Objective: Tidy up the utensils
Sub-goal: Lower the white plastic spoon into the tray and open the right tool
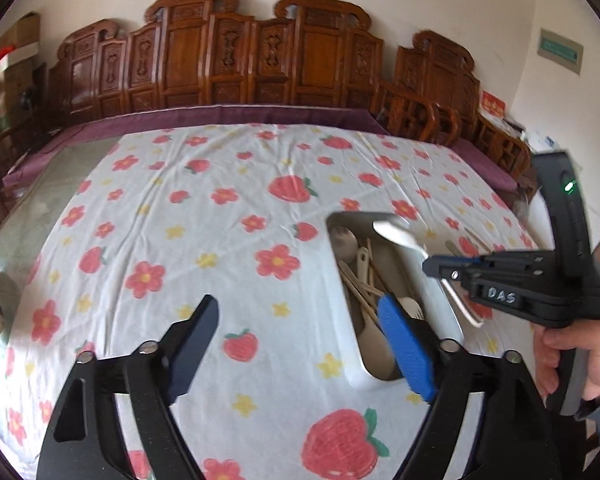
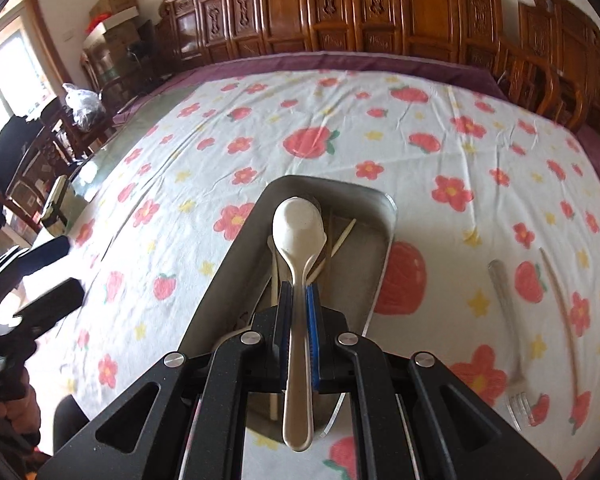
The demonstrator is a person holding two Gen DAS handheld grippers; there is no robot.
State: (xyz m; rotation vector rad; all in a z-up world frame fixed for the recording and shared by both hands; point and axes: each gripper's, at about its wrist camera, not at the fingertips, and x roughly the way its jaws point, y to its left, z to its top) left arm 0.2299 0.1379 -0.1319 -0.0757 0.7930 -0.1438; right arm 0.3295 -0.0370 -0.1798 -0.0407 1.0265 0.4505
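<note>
One rectangular metal tray (image 2: 382,232) at centre frame. One silver metal spoon (image 2: 299,224) above it, centre of the right wrist view. One metal fork (image 2: 508,320) and one pale wooden chopstick (image 2: 556,292) on the flowered tablecloth (image 2: 260,128), right of frame. Inside the tray, several pale spoons and chopsticks (image 1: 364,280), overlapping, exact number impossible to tell. Two grippers: one left gripper (image 1: 296,344), one right gripper (image 2: 298,312).
</note>
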